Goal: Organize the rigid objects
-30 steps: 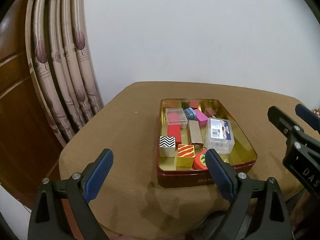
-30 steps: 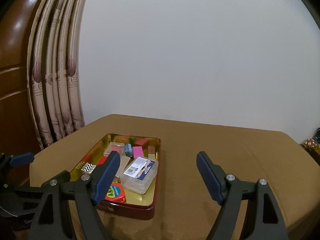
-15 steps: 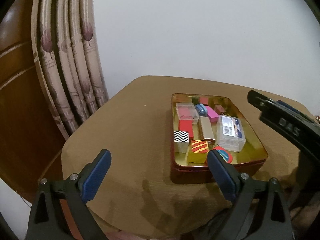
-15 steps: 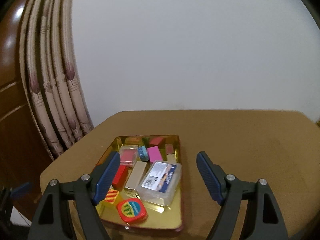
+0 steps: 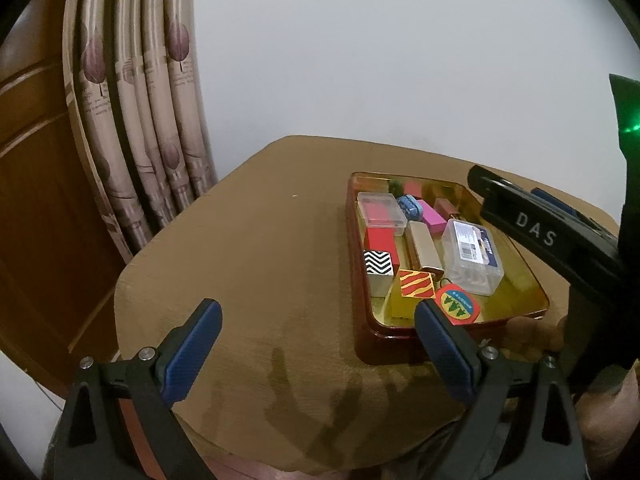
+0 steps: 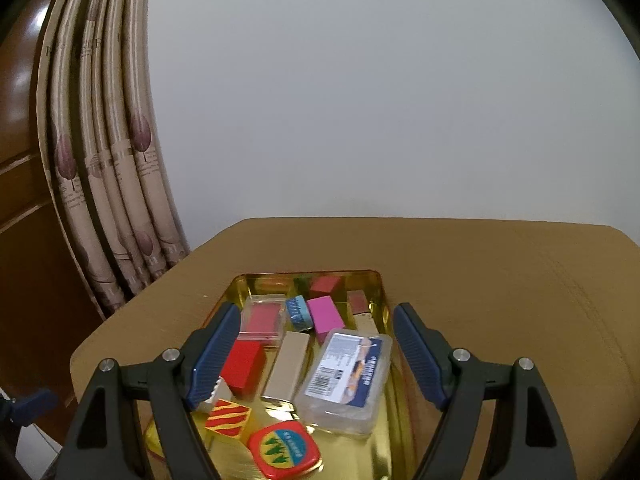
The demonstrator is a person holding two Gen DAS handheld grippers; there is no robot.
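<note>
Both pairs of jaws are standing wide with nothing between them. Left gripper (image 5: pixel 316 344) is hanging low in its frame over the brown tabletop (image 5: pixel 256 264), with the gold tin (image 5: pixel 536 288) sitting right of centre. Right gripper (image 6: pixel 316 352) is framing the tin (image 6: pixel 382 280), its clear box (image 6: pixel 344 376) and red block (image 6: pixel 242 366) lying at lower centre.

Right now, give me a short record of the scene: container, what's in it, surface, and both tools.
container: gold-lined tin tray, red outside
contents: clear labelled box, red block, pink block, zigzag cube, round red badge, others
surface: brown cloth-covered table
left tool: open, empty, beside the tray
right tool: open, empty, over the tray
</note>
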